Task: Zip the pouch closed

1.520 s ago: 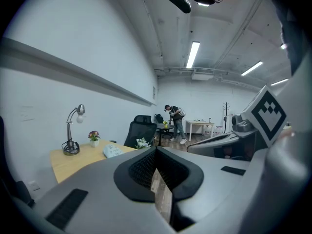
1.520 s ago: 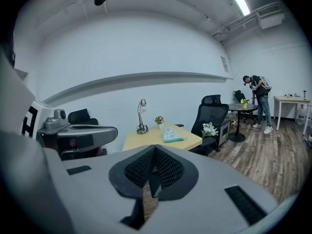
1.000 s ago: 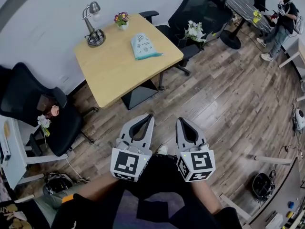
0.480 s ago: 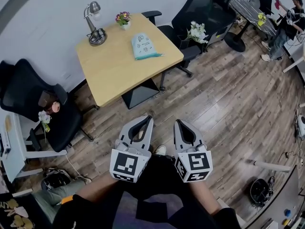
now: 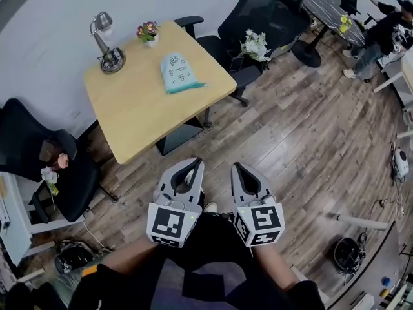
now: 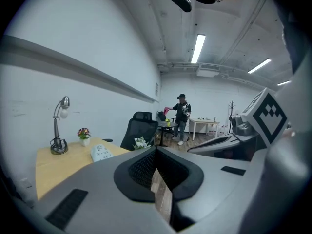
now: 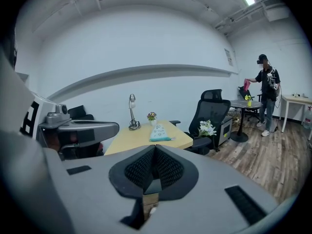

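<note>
**Q:** How far along is the task?

**A:** By my reading, it has not begun. The pouch [image 5: 179, 73], pale blue-green with a printed face, lies flat on the tabletop [image 5: 139, 118]. It sits toward the edge nearest the black chair [image 5: 258, 8], apart from the lamp [image 5: 103, 42] and the small flower pot [image 5: 148, 31]. Its zip is too small to tell whether it is open or closed. The left gripper [image 5: 196, 162] and the right gripper [image 5: 237, 167] hang side by side over the wooden floor [image 5: 303, 141], well apart from the tabletop.

**Q:** How do the jaws stand?

**A:** On each gripper the jaws are pressed together with nothing between them. Each gripper view shows the tips meeting, with only a slit of floor below.

**Q:** What is left to do?

**A:** All of it, in my judgement. The grippers must reach the tabletop. One must steady the pouch, and the other must take the zip pull and draw it along.

**Q:** What differs from a second ago?

**A:** In the head view the tabletop and pouch now sit further left and slightly lower. The grippers keep the same closed, side-by-side pose. The person [image 5: 381, 28] in the background now reaches out with a pink thing.
</note>
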A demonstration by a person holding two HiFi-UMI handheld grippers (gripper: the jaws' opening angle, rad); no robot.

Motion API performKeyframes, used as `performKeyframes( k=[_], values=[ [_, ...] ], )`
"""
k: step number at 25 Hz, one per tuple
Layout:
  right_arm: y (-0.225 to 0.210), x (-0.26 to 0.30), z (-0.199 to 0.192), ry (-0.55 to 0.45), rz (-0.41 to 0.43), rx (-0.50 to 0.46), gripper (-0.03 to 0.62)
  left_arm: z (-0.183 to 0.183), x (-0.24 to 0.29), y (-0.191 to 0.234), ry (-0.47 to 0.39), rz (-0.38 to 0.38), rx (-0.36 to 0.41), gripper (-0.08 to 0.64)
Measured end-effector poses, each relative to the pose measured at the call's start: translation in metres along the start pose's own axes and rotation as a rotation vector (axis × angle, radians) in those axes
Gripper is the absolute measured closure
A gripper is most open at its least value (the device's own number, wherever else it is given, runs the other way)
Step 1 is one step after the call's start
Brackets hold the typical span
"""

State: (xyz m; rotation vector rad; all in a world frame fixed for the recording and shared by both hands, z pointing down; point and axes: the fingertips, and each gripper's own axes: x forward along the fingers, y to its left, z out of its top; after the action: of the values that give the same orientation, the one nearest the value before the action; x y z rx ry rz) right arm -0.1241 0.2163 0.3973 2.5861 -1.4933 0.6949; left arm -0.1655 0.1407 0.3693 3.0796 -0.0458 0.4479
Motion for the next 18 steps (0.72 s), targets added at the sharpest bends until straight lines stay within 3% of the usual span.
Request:
performKeyframes(
  k=[18],
  values=[
    [-0.04,0.151,0.068,0.06,0.039,-0.023,0.577,0.032,0.123,0.112,0.027,0.011,-0.03,0.552]
  ],
)
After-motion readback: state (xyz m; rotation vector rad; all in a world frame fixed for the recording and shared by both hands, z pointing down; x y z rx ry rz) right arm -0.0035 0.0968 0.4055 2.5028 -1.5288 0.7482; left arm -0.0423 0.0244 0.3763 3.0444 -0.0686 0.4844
